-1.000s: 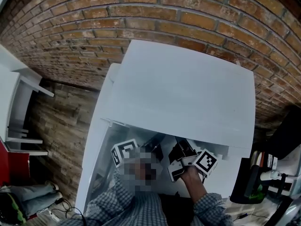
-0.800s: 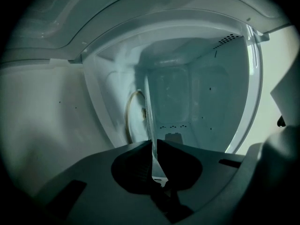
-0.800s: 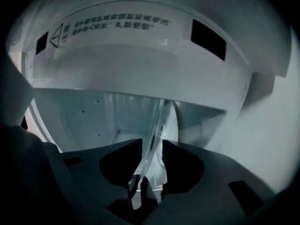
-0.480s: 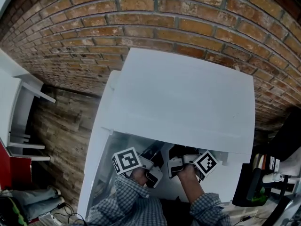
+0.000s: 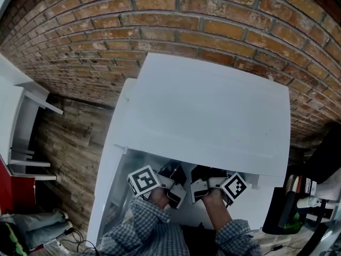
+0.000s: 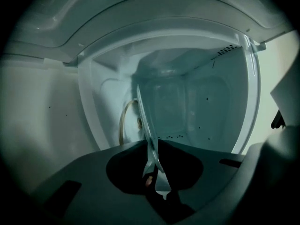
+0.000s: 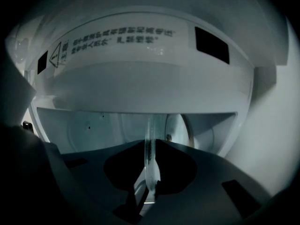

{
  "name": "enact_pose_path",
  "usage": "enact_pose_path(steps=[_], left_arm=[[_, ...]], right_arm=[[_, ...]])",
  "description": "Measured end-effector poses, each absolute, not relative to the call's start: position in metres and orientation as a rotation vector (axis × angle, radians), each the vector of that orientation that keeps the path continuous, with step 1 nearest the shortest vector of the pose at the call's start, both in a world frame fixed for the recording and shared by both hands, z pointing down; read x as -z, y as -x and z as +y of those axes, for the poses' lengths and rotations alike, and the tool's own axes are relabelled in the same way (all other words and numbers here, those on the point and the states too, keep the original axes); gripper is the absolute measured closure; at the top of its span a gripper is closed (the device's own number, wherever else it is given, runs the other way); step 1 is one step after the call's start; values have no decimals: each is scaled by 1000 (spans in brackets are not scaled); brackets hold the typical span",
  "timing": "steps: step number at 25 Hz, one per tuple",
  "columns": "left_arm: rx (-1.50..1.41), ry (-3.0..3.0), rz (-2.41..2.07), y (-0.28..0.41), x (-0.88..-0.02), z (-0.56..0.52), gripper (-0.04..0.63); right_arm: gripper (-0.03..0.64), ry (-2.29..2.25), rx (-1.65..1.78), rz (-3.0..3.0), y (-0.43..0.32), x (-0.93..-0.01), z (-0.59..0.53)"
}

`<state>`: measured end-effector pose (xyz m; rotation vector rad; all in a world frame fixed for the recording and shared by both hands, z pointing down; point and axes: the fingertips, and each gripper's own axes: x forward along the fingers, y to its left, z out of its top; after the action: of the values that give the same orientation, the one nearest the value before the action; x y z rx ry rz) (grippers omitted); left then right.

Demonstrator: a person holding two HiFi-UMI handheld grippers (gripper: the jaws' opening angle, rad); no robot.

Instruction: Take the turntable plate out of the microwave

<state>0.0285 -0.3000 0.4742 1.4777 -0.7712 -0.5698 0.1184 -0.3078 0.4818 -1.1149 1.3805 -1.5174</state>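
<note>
Locate the clear glass turntable plate [image 6: 142, 108] at the mouth of the white microwave [image 5: 213, 111], lower centre of the head view. Note left gripper [image 6: 151, 149] clamped narrow on its rim, right gripper [image 7: 150, 146] just closed on the rim likewise. Withdraw both together, straight out, without twisting; clear the opening before lowering.

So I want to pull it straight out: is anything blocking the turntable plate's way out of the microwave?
Nothing visible does. The left claw and the right claw, which has just been closing, each pinch the rim of the turntable plate, and the microwave stands open at its front, toward the person.
</note>
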Motion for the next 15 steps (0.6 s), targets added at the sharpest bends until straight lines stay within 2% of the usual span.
enact_pose_path(steps=[15], left_arm=[[572,-1443,-840,-16,-500,-325,541]], right_arm=[[569,1085,1509,1431,-123,-485,-296]])
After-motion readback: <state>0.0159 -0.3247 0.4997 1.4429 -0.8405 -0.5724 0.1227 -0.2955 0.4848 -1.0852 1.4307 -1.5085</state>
